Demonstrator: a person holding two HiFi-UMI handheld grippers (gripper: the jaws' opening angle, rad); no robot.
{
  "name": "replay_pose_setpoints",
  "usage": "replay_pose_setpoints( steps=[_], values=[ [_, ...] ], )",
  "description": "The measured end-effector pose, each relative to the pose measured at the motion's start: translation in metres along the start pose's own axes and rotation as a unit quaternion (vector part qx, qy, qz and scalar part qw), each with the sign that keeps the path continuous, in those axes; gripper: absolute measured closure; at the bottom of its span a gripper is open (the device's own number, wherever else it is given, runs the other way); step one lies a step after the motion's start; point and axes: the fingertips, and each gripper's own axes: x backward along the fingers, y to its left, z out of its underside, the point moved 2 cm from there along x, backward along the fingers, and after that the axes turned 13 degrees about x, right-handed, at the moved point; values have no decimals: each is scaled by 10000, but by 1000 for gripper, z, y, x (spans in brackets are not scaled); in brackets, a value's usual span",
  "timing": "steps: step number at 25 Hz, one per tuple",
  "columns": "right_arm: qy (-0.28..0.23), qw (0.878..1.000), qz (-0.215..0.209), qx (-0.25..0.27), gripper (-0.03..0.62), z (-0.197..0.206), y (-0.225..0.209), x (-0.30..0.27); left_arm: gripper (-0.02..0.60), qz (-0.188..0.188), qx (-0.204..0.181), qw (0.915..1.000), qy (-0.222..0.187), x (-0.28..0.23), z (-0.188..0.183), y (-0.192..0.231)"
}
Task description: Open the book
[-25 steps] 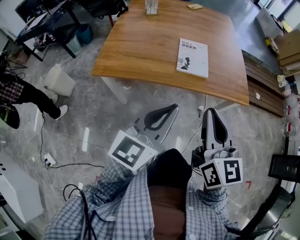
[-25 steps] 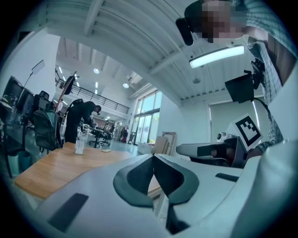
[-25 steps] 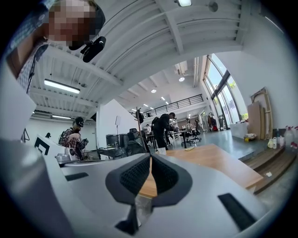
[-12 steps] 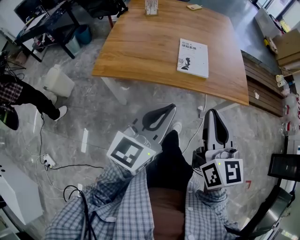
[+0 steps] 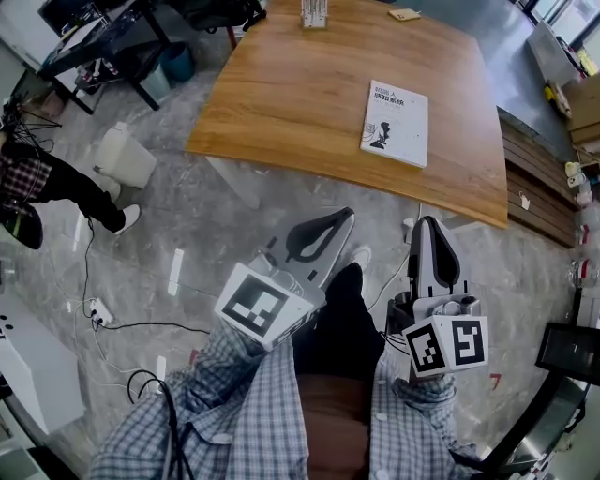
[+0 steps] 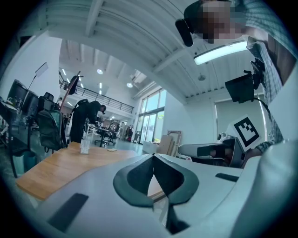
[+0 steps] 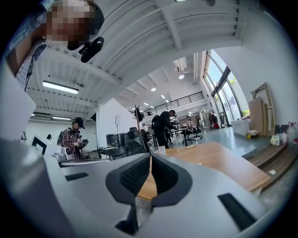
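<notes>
A white closed book [image 5: 395, 122] lies flat on the wooden table [image 5: 281, 103], near its right side. Both grippers hang in front of my body, short of the table's near edge and over the floor. My left gripper [image 5: 339, 219] is shut with nothing in it, its pads [image 6: 139, 179] meeting at the tips. My right gripper [image 5: 427, 223] is shut as well and empty, pointing level toward the table [image 7: 219, 162]. The book is not clear in either gripper view. The right gripper [image 6: 209, 149] shows at the side of the left gripper view.
A clear holder [image 5: 314, 13] and a small tan item [image 5: 408, 14] sit at the table's far edge. A person in plaid [image 5: 42, 183] stands at left near a white container [image 5: 122, 157]. Cables [image 5: 103, 323] lie on the floor. Wooden planks [image 5: 530, 173] run along the right.
My foot has stepped forward into view between the grippers. The table and book have slid slightly down and right in the head view. Both grippers stay shut.
</notes>
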Motion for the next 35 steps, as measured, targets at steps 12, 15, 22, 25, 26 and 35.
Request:
replay_pose_setpoints(
  steps=[12,15,22,25,26,35],
  values=[
    [133,9998,-149,-20,568,10,-89,-70,574,-155,101,9998,110,-110,-3,31],
    [188,9997,-185,17,568,12,-120,-90,574,-148,80,9997,151,-146,-6,37],
    [276,9987,-424,-48,568,19,-184,-147,574,-453,103,9988,162,-221,-14,64],
    [287,9981,-540,-79,568,19,-204,-165,574,-565,72,9982,190,-244,-18,68],
    [273,9980,-564,-97,568,19,-210,-171,574,-606,57,9980,195,-251,-20,70],
    [406,9969,-591,-335,568,34,-247,-201,574,-825,113,9958,373,-291,-19,88]
  ],
)
